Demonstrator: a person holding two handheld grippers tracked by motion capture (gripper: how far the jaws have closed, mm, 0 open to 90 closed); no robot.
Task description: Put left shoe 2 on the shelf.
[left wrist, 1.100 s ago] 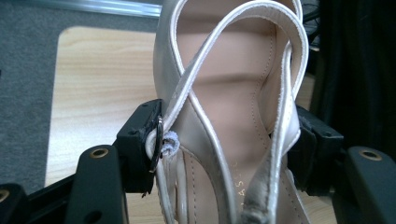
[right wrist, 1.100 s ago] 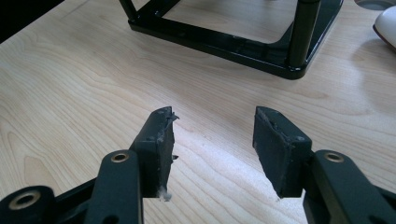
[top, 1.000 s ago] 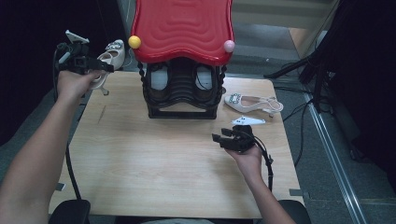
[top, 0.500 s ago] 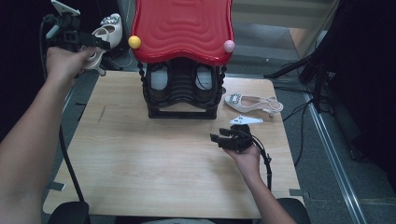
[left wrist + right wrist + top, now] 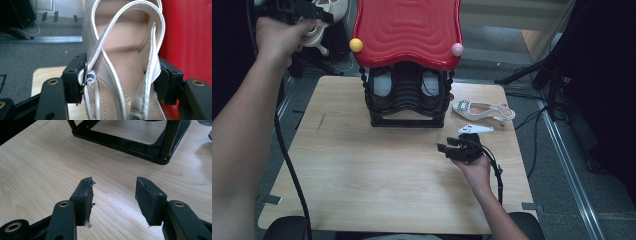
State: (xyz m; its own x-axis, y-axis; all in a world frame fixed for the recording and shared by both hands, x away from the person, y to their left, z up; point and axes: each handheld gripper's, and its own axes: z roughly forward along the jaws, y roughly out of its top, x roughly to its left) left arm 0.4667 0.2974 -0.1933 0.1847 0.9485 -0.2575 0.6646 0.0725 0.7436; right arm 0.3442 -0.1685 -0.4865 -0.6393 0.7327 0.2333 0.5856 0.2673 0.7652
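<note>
Between the jaws of our left gripper (image 5: 120,82) sits a white slingback shoe (image 5: 122,62), pinched across its heel end and carried high beside the red rack top (image 5: 408,31); a grip that narrow on smooth leather could, we judge, let it twist or slip out. Our right gripper (image 5: 113,200) rests near the table (image 5: 37,170), jaws parted on nothing.

We observed a light wooden table (image 5: 362,190) on grey carpeted floor (image 5: 562,200), with a metal floor rail (image 5: 569,172) and black surroundings.
</note>
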